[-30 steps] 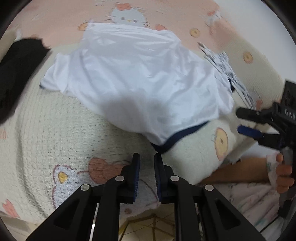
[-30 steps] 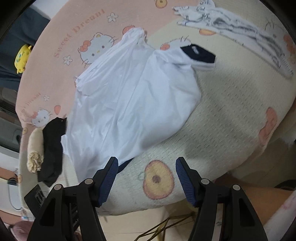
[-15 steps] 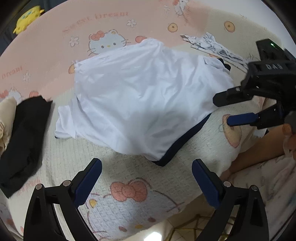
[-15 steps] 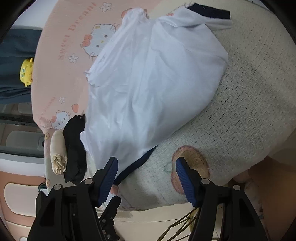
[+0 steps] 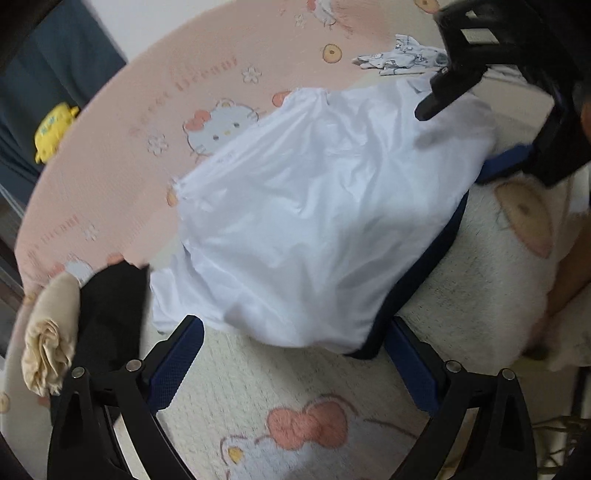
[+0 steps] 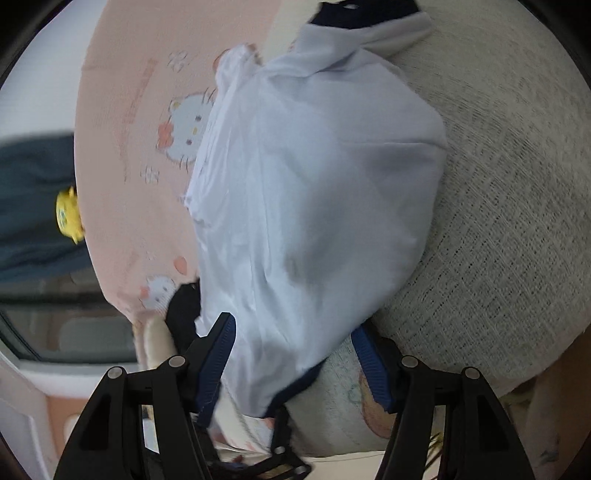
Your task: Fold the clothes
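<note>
A crumpled white shirt (image 5: 314, 221) with a navy hem lies on the cartoon-cat bedspread (image 5: 314, 424). My left gripper (image 5: 295, 363) is open at the shirt's near navy-edged hem, one blue pad on each side, gripping nothing. In the right wrist view the same shirt (image 6: 314, 184) fills the middle, its navy collar (image 6: 362, 11) at the top. My right gripper (image 6: 295, 360) is open, straddling the shirt's lower edge. In the left wrist view the right gripper (image 5: 472, 136) hovers over the shirt's right side.
A black garment (image 5: 110, 314) and a rolled beige cloth (image 5: 51, 339) lie left of the shirt. A patterned garment (image 5: 399, 61) lies at the far edge. A yellow toy (image 5: 55, 127) sits beyond the bed. A person's leg (image 6: 554, 406) is at the bed's side.
My left gripper went from shut to wide open and came in close to the shirt's hem. The right gripper stayed open and moved in over the shirt's edge.
</note>
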{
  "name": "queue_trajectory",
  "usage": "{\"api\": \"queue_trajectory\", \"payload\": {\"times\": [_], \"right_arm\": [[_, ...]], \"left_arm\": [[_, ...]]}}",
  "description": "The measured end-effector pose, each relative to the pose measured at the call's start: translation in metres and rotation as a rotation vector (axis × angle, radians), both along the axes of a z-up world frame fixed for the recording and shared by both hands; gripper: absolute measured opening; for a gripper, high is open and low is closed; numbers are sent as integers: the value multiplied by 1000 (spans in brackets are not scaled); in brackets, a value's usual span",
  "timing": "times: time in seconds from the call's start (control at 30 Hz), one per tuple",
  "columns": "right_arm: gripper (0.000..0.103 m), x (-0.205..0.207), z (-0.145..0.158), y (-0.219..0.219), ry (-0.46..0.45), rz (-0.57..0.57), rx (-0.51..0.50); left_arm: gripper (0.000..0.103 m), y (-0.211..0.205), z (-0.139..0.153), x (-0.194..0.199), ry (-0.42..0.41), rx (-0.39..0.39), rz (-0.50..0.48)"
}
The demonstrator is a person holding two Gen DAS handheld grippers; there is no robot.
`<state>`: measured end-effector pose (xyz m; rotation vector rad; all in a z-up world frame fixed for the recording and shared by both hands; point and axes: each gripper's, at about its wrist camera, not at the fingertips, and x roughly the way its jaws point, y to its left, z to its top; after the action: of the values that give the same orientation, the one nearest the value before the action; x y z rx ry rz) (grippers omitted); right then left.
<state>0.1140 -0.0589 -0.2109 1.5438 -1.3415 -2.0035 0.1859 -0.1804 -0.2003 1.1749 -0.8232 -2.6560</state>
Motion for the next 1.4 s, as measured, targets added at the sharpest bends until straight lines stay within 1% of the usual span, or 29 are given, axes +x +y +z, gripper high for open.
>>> {"api": "queue_trajectory", "payload": {"times": [0.03,0.07,0.1,0.13,0.2,0.23,0.27,0.3,0.33,0.37,0.43,0.53,0.6,0.7,0.77,0.87,0.93,1.07,1.13,1.2,1.3,1.37,1.4], "right_arm": [[34,-1,0,0,-5,-5,2],[20,-3,-1,0,-10,-9,3],[12,-4,-1,0,-14,-14,5],[12,-6,-1,0,-17,-16,6],[11,-8,3,-3,3,-8,-12],[11,-11,7,-4,15,0,-23],[11,-14,11,-5,24,8,-17],[11,-17,15,-7,33,20,-10],[11,-23,19,-9,38,40,6],[11,-29,21,-11,34,61,28],[11,-41,25,-15,25,102,74],[11,-56,28,-19,23,176,173],[11,-64,28,-27,21,208,228],[11,-74,30,-32,28,237,256],[11,-79,34,-32,48,235,243],[11,-88,41,-31,67,247,256],[11,-95,44,-30,75,246,263],[11,-113,45,-31,85,288,312],[11,-119,46,-35,89,309,348],[11,-122,46,-37,102,314,385],[10,-127,41,-41,121,334,454],[10,-127,39,-41,134,339,467],[10,-126,40,-40,141,340,473]], "left_arm": [[99,3,-1,1,14,-21,-5],[99,6,-1,1,29,-41,-9],[99,10,-2,2,41,-72,-19],[98,14,-2,2,48,-102,-37],[94,21,-3,2,59,-155,-80],[88,22,-3,0,52,-167,-96],[78,22,-3,-4,38,-174,-109],[70,22,-3,-7,25,-180,-123],[55,22,-3,-11,11,-186,-136],[47,22,-3,-14,-2,-192,-150],[43,18,4,-24,-15,-154,-149],[43,2,22,-41,-20,-40,-103],[43,-8,30,-50,-24,22,-78],[43,-23,41,-63,-33,111,-44],[43,-29,43,-71,-41,134,-16],[43,-40,41,-83,-65,196,23],[43,-47,41,-90,-64,223,39],[43,-51,37,-107,-70,178,44],[45,-51,35,-114,-70,153,45],[45,-51,32,-118,-67,148,48],[45,-61,28,-124,-93,222,89],[45,-69,25,-127,-113,277,118],[45,-74,26,-128,-123,320,131]]}}
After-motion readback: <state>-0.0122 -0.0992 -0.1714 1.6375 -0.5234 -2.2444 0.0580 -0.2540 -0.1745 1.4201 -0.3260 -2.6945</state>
